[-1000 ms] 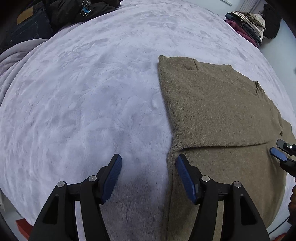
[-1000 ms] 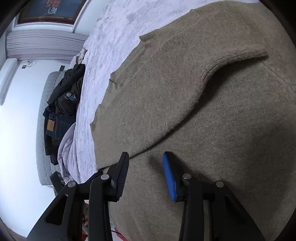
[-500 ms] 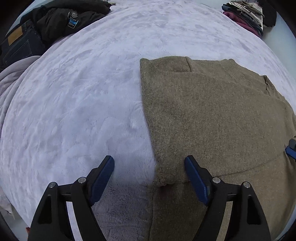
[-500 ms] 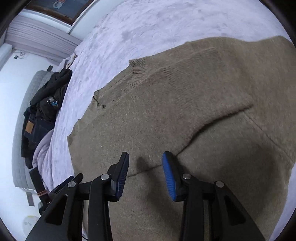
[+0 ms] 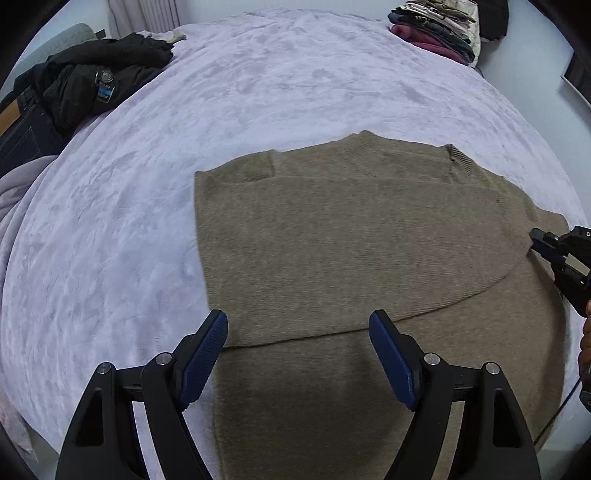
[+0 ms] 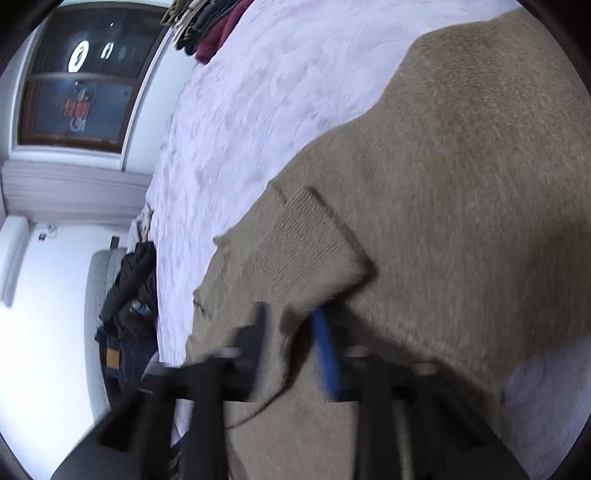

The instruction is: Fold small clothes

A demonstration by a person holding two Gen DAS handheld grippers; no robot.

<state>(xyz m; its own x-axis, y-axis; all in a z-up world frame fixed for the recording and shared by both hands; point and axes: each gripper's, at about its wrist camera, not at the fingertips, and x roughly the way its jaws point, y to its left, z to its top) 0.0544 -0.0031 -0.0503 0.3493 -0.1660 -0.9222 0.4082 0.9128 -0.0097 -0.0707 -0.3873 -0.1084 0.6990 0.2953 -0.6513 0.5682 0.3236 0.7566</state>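
Observation:
A brown knit sweater [image 5: 351, 251] lies flat on the lavender bed cover [image 5: 147, 184], with one part folded over its body. My left gripper [image 5: 297, 354] is open and empty, hovering over the sweater's near left part, fingers wide apart. My right gripper [image 6: 291, 350] is open with nothing between its pads, over the folded sleeve's ribbed cuff [image 6: 306, 243]; this view is motion blurred. The right gripper also shows at the right edge of the left wrist view [image 5: 554, 254], at the sweater's right side.
A pile of dark clothes and jeans [image 5: 85, 85] lies at the bed's far left. A stack of folded clothes [image 5: 439, 29] sits at the far right corner. The bed edge runs below my left gripper. A window [image 6: 77, 74] is behind the bed.
My left gripper has shifted right over the sweater and opened wider. My right gripper has swung quickly toward the sleeve cuff, staying open.

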